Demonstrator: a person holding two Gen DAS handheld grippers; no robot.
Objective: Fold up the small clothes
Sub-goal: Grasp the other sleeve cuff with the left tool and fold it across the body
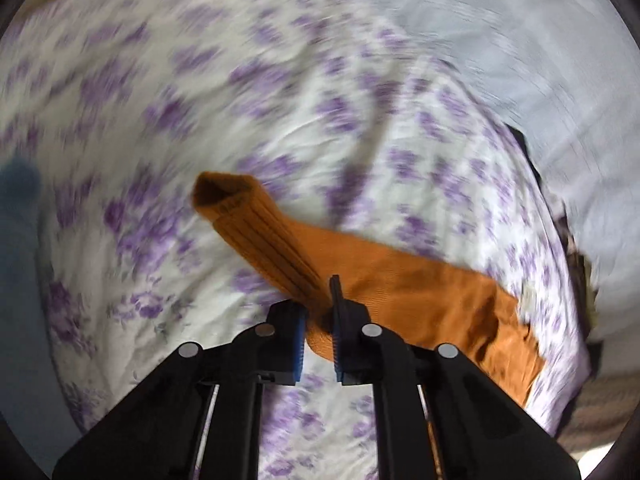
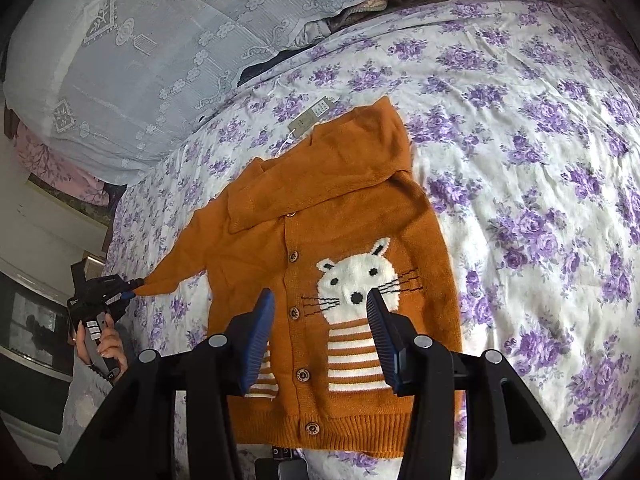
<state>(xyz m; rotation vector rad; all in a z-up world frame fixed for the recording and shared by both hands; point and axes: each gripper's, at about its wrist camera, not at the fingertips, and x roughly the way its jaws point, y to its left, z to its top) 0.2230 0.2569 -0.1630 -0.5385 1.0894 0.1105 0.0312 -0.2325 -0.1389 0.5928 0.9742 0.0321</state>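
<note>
An orange knitted cardigan (image 2: 344, 240) lies face up on the purple-flowered bedsheet (image 2: 540, 160), centre of the right wrist frame, showing a white cat motif (image 2: 356, 280) and wooden buttons. A paper tag (image 2: 316, 116) sits at its collar, upper centre; its print is too small to read. The left gripper (image 2: 132, 290), lower left, has its jaws pinched on the sleeve (image 1: 260, 232). The right gripper (image 2: 320, 320) hovers over the hem, jaws apart around nothing.

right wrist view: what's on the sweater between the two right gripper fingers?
In the right wrist view, the open right gripper frames the orange cardigan: its button placket and the white cat's striped body. Nothing else lies there.
</note>
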